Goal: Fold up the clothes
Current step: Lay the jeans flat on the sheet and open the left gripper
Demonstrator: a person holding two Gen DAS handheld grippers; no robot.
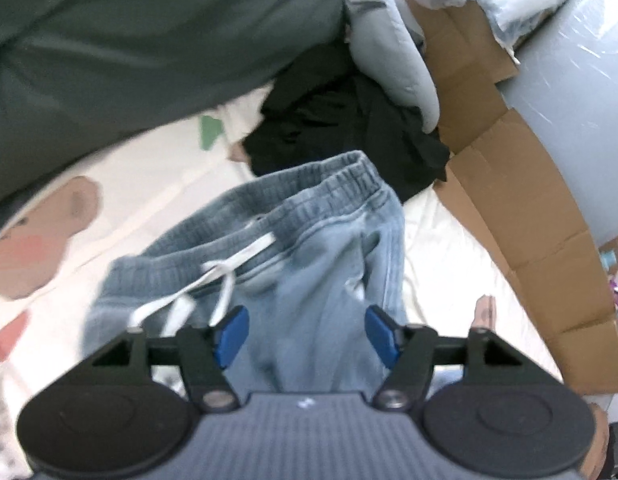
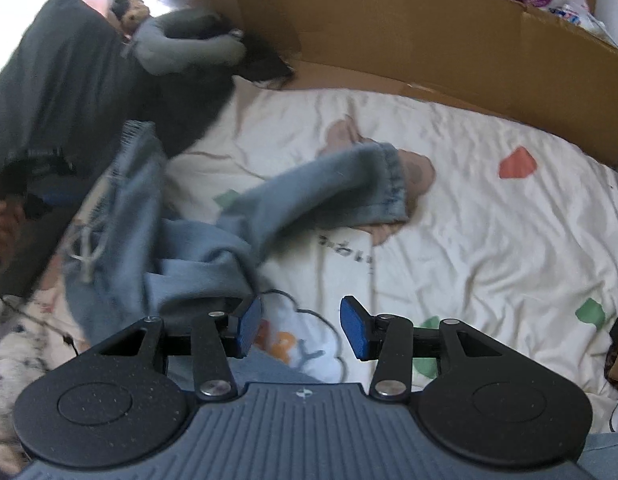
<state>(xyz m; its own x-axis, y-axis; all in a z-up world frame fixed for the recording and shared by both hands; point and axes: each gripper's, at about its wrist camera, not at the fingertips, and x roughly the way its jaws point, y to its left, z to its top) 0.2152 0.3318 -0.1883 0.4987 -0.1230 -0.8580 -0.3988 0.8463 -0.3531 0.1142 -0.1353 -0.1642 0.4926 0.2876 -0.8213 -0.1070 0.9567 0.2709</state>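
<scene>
Light blue jeans (image 1: 309, 248) with an elastic waistband and a white drawstring (image 1: 213, 276) lie crumpled on the cream printed bedsheet (image 1: 429, 236). My left gripper (image 1: 307, 336) hovers over the jeans below the waistband, open, with its blue pads (image 1: 231, 336) wide apart and not pressing the cloth. In the right wrist view the jeans (image 2: 157, 248) are bunched at the left, with one leg stretching right to its cuff (image 2: 393, 184). My right gripper (image 2: 303, 328) is open over the sheet (image 2: 489, 240), its left pad (image 2: 251, 328) beside the denim's edge.
A dark green garment (image 1: 149, 40), black clothing (image 1: 349, 132) and a pale grey padded item (image 1: 393, 60) are piled beyond the jeans. Cardboard (image 1: 509, 208) and a plastic-wrapped roll (image 1: 581, 100) border the bed. Cardboard (image 2: 429, 40) also lines the far side, with dark clothes (image 2: 69, 92) at left.
</scene>
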